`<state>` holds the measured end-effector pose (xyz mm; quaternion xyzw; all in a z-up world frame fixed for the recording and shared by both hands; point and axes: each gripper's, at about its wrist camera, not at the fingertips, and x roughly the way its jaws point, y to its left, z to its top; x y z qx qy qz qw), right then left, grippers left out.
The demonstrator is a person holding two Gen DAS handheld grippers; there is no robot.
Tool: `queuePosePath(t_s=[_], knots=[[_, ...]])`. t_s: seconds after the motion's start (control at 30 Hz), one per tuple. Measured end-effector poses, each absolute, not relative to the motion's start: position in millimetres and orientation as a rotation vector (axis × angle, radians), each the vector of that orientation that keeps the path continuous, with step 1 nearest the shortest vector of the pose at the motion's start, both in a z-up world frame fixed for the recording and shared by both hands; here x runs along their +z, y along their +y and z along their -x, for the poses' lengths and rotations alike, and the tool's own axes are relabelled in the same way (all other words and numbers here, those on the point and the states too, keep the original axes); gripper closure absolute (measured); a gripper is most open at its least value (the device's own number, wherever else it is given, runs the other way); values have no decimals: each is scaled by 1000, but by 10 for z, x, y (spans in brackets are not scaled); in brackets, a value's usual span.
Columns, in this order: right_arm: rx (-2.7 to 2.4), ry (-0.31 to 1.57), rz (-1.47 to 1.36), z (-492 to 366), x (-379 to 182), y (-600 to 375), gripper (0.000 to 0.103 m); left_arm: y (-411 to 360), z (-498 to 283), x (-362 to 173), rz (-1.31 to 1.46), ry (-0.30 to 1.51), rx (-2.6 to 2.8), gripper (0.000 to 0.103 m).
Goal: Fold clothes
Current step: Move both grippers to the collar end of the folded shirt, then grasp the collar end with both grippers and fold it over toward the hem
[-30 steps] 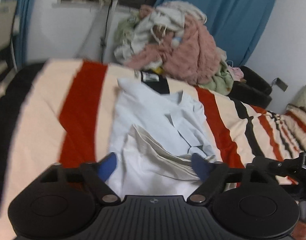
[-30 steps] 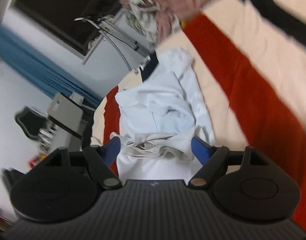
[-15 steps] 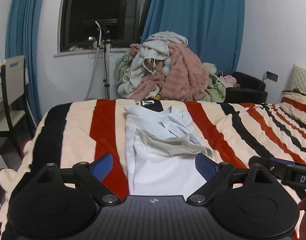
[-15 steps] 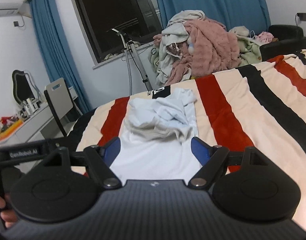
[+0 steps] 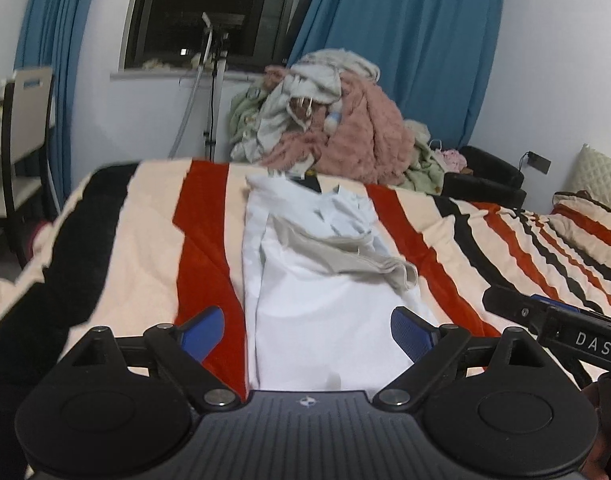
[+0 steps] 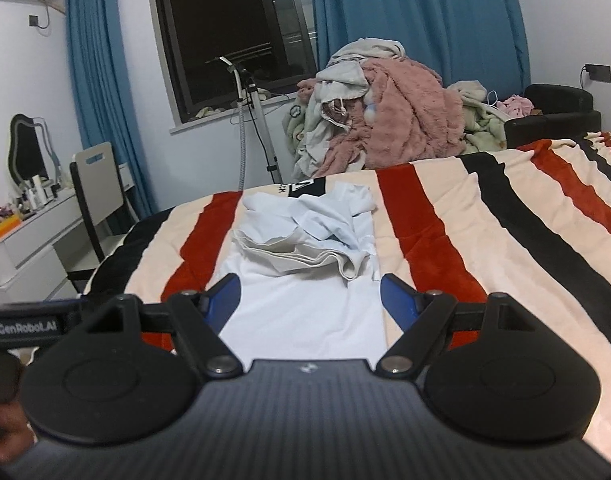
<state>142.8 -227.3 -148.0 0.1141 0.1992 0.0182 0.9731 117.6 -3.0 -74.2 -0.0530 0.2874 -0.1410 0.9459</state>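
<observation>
White cotton, the shirt (image 5: 317, 312) lies flat on the striped blanket (image 5: 145, 216), its long axis running from 6 to 12 o'clock straight ahead of us. The near half is smooth and already narrowed into a strip; at the far end the pale blue sleeves and a beige hem are bunched across it, untidy.

Our left gripper (image 5: 307, 334) hangs above the near edge, jaws wide, nothing between them; they have just been opening. Our right gripper (image 6: 309, 300) hangs over the same near edge, also spread and empty. In the left view the right tool shows at 3 o'clock, so both sit side by side, about equally near the hem.

We judge the next move to be a bottom-to-top fold, each gripper pinching a near corner.

Beyond, at 12 o'clock, a clothes pile (image 6: 385, 120) waits under blue curtains (image 6: 417, 12).
</observation>
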Motion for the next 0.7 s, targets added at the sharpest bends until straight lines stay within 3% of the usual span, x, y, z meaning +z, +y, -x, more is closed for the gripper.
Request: queuePosePath(t_s=[0.17, 0.43, 0.57, 0.7], knots=[[41, 473, -329, -1525, -1581, -2374, 24, 60, -1336, -976, 241, 716, -315, 11], [144, 778, -978, -1739, -2295, -2901, 23, 343, -1704, -1664, 613, 1013, -350, 11], [166, 868, -1223, -1775, -2651, -2929, 24, 516, -1846, -1920, 792, 1040, -336, 14], [125, 867, -1285, -1817, -2764, -2923, 33, 639, -1943, -2039, 895, 1005, -311, 23]])
